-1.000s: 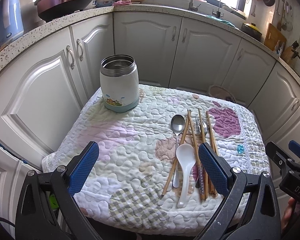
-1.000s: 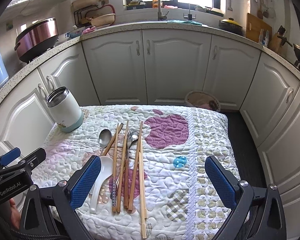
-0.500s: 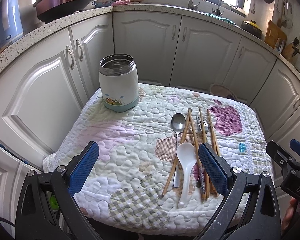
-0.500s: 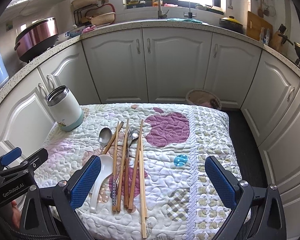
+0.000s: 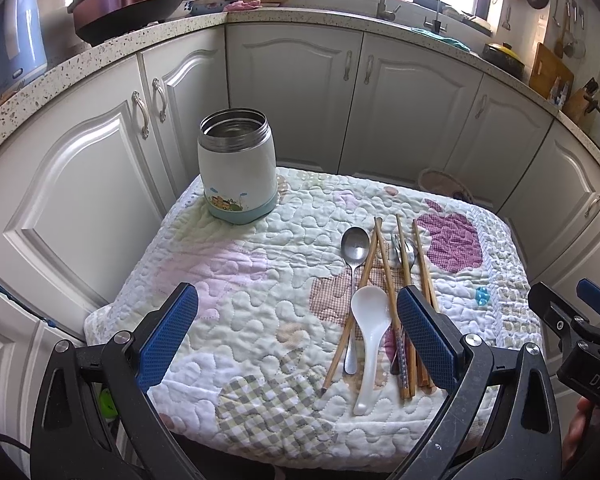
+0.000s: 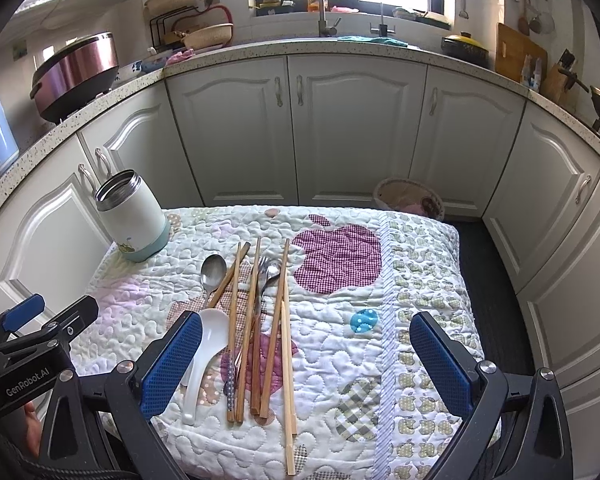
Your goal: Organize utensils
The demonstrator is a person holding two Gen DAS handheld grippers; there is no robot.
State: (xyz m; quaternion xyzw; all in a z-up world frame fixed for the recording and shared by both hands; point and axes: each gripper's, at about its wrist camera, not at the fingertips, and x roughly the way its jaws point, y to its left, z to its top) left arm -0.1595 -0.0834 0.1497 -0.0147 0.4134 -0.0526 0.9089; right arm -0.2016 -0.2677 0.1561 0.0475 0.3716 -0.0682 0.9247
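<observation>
A white steel-rimmed jar point(image 5: 238, 166) point(image 6: 131, 216) stands open at the quilt's far left corner. Utensils lie side by side mid-quilt: a metal spoon point(image 5: 354, 252) point(image 6: 213, 273), a white ceramic spoon point(image 5: 370, 328) point(image 6: 204, 350), a fork point(image 6: 263, 276) and several wooden chopsticks point(image 5: 386, 272) point(image 6: 274, 320). My left gripper point(image 5: 296, 332) hovers open above the quilt's near edge, left of the utensils, its right finger over their handles. My right gripper point(image 6: 306, 356) is open too, straddling the chopstick handles from above the near edge. Nothing is held.
The quilted cloth point(image 5: 228, 280) point(image 6: 420, 288) covers a low table ringed by white cabinets point(image 6: 356, 132) and a speckled counter. A wicker basket point(image 6: 410, 200) sits on the floor behind. Dark floor lies to the right of the table.
Both grippers have drifted slightly; the view shifts a little. No utensil has moved and both grippers stay open.
</observation>
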